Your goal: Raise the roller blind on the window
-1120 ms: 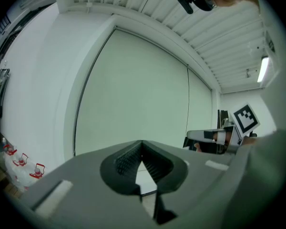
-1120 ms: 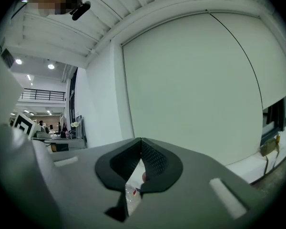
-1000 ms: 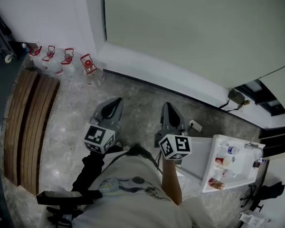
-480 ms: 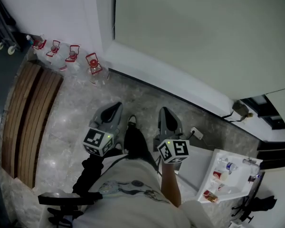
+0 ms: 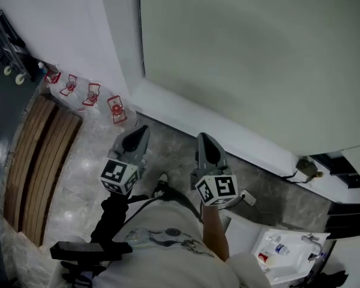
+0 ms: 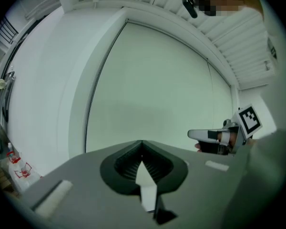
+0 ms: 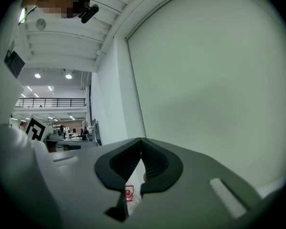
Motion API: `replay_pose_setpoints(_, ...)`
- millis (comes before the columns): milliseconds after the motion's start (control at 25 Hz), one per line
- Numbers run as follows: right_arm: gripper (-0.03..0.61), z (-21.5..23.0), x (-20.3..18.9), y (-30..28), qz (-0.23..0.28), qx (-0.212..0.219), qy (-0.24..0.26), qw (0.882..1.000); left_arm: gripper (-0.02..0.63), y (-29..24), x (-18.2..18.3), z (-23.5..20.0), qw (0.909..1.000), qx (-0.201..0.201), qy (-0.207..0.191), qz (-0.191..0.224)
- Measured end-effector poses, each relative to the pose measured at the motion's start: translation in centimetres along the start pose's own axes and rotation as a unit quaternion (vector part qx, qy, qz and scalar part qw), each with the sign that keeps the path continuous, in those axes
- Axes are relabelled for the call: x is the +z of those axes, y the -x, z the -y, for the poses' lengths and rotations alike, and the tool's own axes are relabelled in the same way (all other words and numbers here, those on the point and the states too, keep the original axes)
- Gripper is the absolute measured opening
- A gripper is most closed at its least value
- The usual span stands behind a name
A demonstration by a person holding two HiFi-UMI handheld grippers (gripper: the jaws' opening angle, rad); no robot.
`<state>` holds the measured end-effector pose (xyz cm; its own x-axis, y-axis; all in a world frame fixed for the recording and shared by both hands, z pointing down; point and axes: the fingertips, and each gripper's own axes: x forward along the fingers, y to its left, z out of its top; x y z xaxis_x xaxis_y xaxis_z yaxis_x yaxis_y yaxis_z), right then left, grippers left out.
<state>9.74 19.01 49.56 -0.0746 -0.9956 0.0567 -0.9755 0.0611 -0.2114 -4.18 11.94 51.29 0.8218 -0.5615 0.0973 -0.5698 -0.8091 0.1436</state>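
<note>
I'm standing close to the window, and the roller blind (image 5: 258, 59) is fully down — a pale sheet filling the head view from 12 to 3 o'clock, its lower edge just above the white sill (image 5: 216, 128). The left gripper (image 5: 141, 132) and right gripper (image 5: 205, 140) are side by side and point at the blind from about 6 o'clock. Each one's own view shows the jaw tips together with nothing between them.

I judge the step in hand to be finding what to pull. No cord or chain shows in any view, so I'd look along the dark frame edge (image 5: 139, 29) at 11 o'clock and toward the small fitting with a cable (image 5: 306, 168) at 4 o'clock. I can't tell what that fitting is.

To do this well I'd part the jaws of one gripper before reaching and keep the other well back. I'd take a cord squarely between the pads, not at the tips, and draw it steadily — a jerk could slip the grip. The red-handled bottles (image 5: 116, 108) at 9 o'clock sit near my feet, so I'd step carefully.
</note>
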Motion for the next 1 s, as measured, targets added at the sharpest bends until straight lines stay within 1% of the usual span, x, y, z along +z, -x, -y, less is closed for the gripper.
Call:
replay_pose_setpoints(120,0.003,1.2,0.8,-2.4,0.002,0.017,-0.003,1.000,-0.003,-2.1,0.8,-1.1,0.9999,0.012,-0.003,0.001)
replay_pose_setpoints(240,0.003,1.8,1.2,-4.4,0.001,0.034,-0.005,0.999,-0.003,-3.4,0.8,-2.5,0.9996,0.027,0.001,-0.005)
replay_pose_setpoints(440,0.012,1.9,1.1,-7.7,-0.008,0.062,-0.014,0.998,-0.003,-5.1,1.1,-4.3,0.9991,0.041,0.001,-0.012)
replay_pose_setpoints(600,0.018,1.1,1.4,-10.7,-0.013,0.089,-0.017,0.996,-0.003,-6.6,1.2,-5.9,0.9988,0.046,0.006,-0.015)
replay_pose_setpoints(800,0.020,0.1,1.6,-15.6,-0.020,0.112,-0.002,0.994,-0.003,-9.3,2.0,-9.8,0.9988,0.046,0.012,-0.008)
replay_pose_setpoints(1000,0.023,0.0,2.9,-22.9,-0.021,0.128,0.008,0.991,-0.003,-13.2,3.6,-14.5,0.9992,0.036,0.016,-0.007)
